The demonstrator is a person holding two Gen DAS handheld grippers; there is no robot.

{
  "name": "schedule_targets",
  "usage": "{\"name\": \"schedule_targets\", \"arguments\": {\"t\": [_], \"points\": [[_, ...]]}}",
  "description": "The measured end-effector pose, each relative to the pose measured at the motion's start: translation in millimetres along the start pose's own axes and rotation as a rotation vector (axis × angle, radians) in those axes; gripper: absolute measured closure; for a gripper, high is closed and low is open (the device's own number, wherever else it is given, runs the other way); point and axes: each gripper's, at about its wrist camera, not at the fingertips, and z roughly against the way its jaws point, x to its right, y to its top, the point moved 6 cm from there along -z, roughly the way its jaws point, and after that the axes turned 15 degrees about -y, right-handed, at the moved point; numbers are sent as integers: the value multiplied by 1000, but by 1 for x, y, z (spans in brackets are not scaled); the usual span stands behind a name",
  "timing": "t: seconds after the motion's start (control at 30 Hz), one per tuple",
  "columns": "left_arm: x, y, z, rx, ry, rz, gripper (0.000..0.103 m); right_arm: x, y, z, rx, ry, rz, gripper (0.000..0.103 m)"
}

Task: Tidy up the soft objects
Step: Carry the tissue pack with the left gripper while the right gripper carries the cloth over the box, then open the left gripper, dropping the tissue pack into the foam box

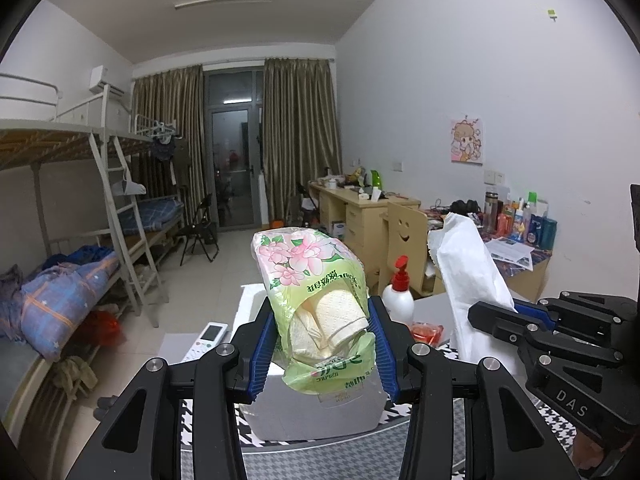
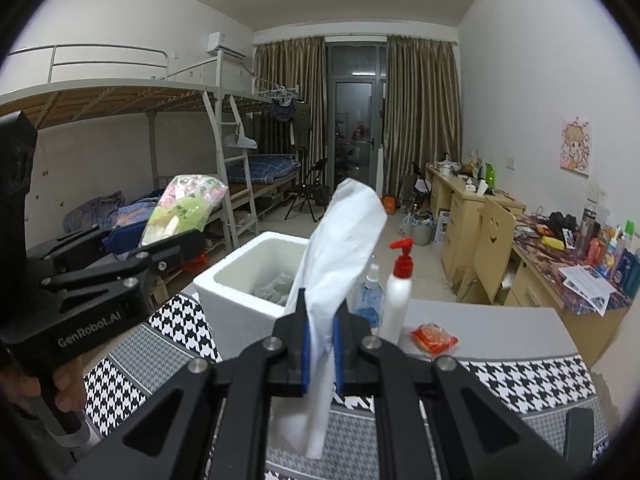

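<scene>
Two grippers (image 1: 324, 344) (image 2: 321, 354) — one soft item each.

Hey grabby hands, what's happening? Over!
Left gripper shut on tissue pack. Right gripper shut on white bag. Foam box ahead, open, nothing blocking.

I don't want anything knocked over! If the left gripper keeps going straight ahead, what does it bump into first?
Probably nothing soon. The left gripper, shut on the tissue bag, points above the white foam box toward open floor. The pump bottle stands off to its right. Depth is hard to judge.
</scene>
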Motion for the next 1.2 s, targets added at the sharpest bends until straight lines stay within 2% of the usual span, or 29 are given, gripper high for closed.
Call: {"name": "schedule_targets", "arguments": {"t": [0.5,0.7,1.2], "points": [[-24,5,-28,-11,9,46,57,-9,15,-31,3,12,14,91],[-27,5,-44,-37,3,45,57,-10,15,-49,-30,16,9,91],[-35,-2,-82,-111,-28,58,57,-7,15,-64,-48,-11,14,91]]}}
